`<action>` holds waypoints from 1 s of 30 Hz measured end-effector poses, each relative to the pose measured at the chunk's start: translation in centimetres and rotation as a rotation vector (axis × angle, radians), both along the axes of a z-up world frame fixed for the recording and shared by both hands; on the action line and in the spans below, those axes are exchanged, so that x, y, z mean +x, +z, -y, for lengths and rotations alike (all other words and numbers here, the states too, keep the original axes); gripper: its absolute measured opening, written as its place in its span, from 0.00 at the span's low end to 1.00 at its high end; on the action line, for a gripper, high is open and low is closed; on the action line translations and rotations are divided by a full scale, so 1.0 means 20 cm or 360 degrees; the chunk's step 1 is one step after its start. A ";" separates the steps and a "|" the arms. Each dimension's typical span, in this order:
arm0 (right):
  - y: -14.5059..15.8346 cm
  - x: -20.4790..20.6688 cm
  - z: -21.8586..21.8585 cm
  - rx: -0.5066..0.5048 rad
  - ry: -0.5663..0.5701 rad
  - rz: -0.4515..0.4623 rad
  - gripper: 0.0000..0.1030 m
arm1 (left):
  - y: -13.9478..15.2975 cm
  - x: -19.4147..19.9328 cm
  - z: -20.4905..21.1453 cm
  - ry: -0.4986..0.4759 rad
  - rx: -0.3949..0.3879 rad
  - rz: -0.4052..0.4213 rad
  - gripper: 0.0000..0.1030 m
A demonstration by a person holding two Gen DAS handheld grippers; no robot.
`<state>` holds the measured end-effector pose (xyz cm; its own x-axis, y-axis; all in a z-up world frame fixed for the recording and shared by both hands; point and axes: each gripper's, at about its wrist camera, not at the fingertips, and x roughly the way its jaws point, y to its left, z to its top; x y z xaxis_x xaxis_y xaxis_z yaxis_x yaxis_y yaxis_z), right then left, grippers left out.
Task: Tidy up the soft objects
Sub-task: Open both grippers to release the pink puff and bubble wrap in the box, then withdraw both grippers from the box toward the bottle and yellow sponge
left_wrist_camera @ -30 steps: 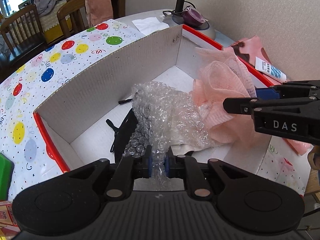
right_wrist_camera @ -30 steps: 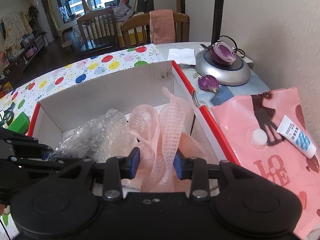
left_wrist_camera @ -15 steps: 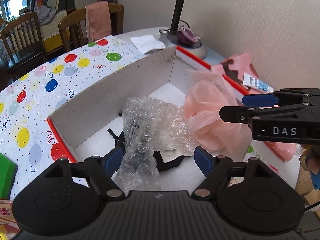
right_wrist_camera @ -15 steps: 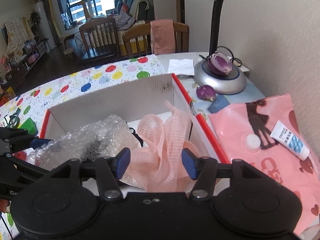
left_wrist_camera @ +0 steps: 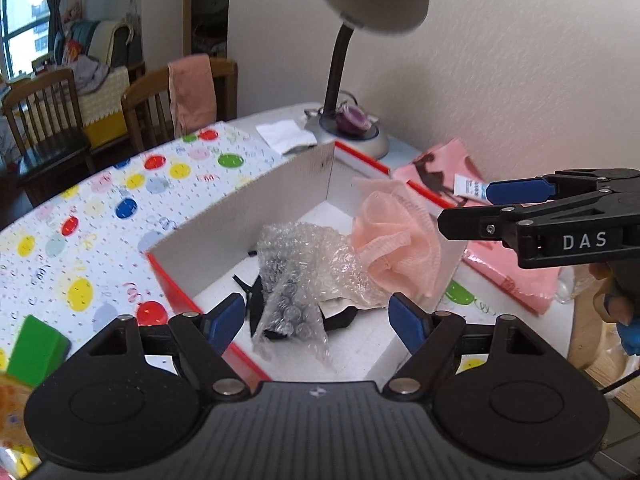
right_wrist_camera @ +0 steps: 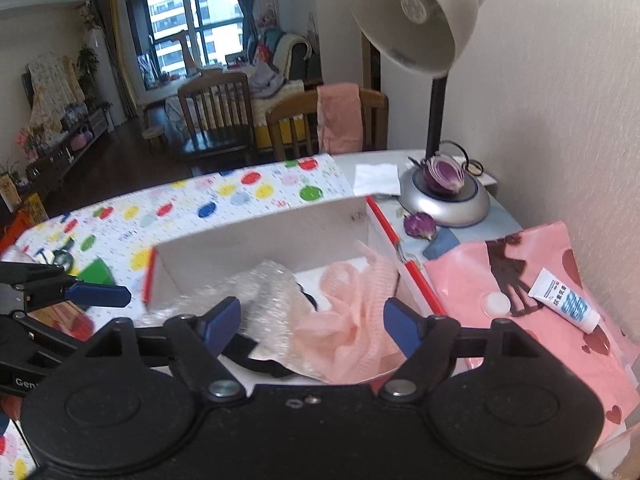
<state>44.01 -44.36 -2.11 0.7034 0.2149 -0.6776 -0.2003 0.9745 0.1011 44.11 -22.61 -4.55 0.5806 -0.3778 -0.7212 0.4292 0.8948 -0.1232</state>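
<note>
Both sets of jaws now spread wide w/ nothing between them. A sec ago the left gripper [left_wrist_camera: 316,320] was clamped on the bubble wrap [left_wrist_camera: 304,276] and the right gripper [right_wrist_camera: 312,322] on the pink mesh [right_wrist_camera: 352,320]; both let go at the half-sec mark and have since opened further.

Both grippers have also pulled up and back: the box [left_wrist_camera: 240,220] sits smaller and lower in each view vs. before, and the lamp [right_wrist_camera: 420,20] head, out of view a sec ago, is in frame up top.

Bubble wrap lies in the box, its near end draped over the front edge, on top of a black strap [left_wrist_camera: 340,320]. Pink mesh rests in the box's right part, touching the wrap and leaning on the right wall.

Outside the box, right side: pink bag [right_wrist_camera: 540,320] w/ a small tube [right_wrist_camera: 564,300] on it. Onion half [right_wrist_camera: 444,174] sits on the lamp base. Green block [left_wrist_camera: 36,348] on the spotted cloth [left_wrist_camera: 100,220], left of the box.
</note>
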 end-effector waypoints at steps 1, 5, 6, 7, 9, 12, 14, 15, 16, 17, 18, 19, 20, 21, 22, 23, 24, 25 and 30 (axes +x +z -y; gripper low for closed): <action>0.02 -0.02 -0.01 0.0008 0.0005 0.0015 0.78 | 0.02 -0.02 -0.02 0.0001 -0.0010 0.0012 0.77; 0.12 -0.11 -0.09 0.0021 0.0031 0.0077 0.82 | 0.10 -0.12 -0.13 0.0010 -0.0044 0.0064 0.77; 0.14 -0.14 -0.11 0.0022 0.0038 0.0092 0.83 | 0.12 -0.14 -0.15 0.0018 -0.0045 0.0079 0.77; 0.16 -0.16 -0.13 0.0027 0.0045 0.0106 0.83 | 0.14 -0.16 -0.19 0.0024 -0.0051 0.0090 0.77; 0.18 -0.20 -0.18 0.0039 0.0054 0.0121 0.84 | 0.17 -0.21 -0.25 0.0031 -0.0068 0.0108 0.77; 0.21 -0.26 -0.26 0.0043 0.0063 0.0141 0.87 | 0.21 -0.28 -0.35 0.0036 -0.0084 0.0142 0.78; 0.22 -0.31 -0.32 0.0047 0.0079 0.0153 0.87 | 0.23 -0.33 -0.42 0.0044 -0.0092 0.0169 0.81; 0.23 -0.33 -0.35 0.0052 0.0087 0.0157 0.88 | 0.24 -0.35 -0.46 0.0048 -0.0097 0.0182 0.81; 0.24 -0.36 -0.38 0.0056 0.0092 0.0163 0.88 | 0.26 -0.37 -0.49 0.0054 -0.0100 0.0191 0.81; 0.24 -0.38 -0.41 0.0059 0.0099 0.0170 0.88 | 0.26 -0.39 -0.52 0.0059 -0.0104 0.0200 0.81; 0.25 -0.40 -0.44 0.0064 0.0109 0.0174 0.88 | 0.27 -0.42 -0.56 0.0065 -0.0111 0.0209 0.81; 0.25 -0.41 -0.47 0.0069 0.0121 0.0176 0.89 | 0.28 -0.43 -0.59 0.0073 -0.0119 0.0212 0.81; 0.25 -0.43 -0.50 0.0072 0.0130 0.0178 0.90 | 0.29 -0.45 -0.62 0.0079 -0.0129 0.0211 0.81; 0.26 -0.45 -0.53 0.0074 0.0140 0.0180 0.91 | 0.29 -0.47 -0.65 0.0080 -0.0141 0.0210 0.81; 0.26 -0.46 -0.56 0.0075 0.0149 0.0182 0.91 | 0.30 -0.49 -0.67 0.0081 -0.0148 0.0208 0.81; 0.26 -0.48 -0.59 0.0077 0.0157 0.0186 0.91 | 0.30 -0.50 -0.70 0.0083 -0.0153 0.0207 0.81; 0.26 -0.50 -0.61 0.0082 0.0165 0.0188 0.93 | 0.30 -0.52 -0.73 0.0082 -0.0159 0.0207 0.81; 0.26 -0.51 -0.64 0.0088 0.0171 0.0191 0.93 | 0.30 -0.54 -0.76 0.0081 -0.0166 0.0210 0.81; 0.26 -0.57 -0.78 0.0111 0.0208 0.0200 0.97 | 0.31 -0.63 -0.92 0.0134 -0.0164 0.0254 0.86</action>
<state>32.56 -28.76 3.09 0.7446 0.3533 -0.5663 -0.3401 0.9309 0.1335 31.53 -4.13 1.68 0.7170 -0.3900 -0.5778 0.3747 0.9145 -0.1523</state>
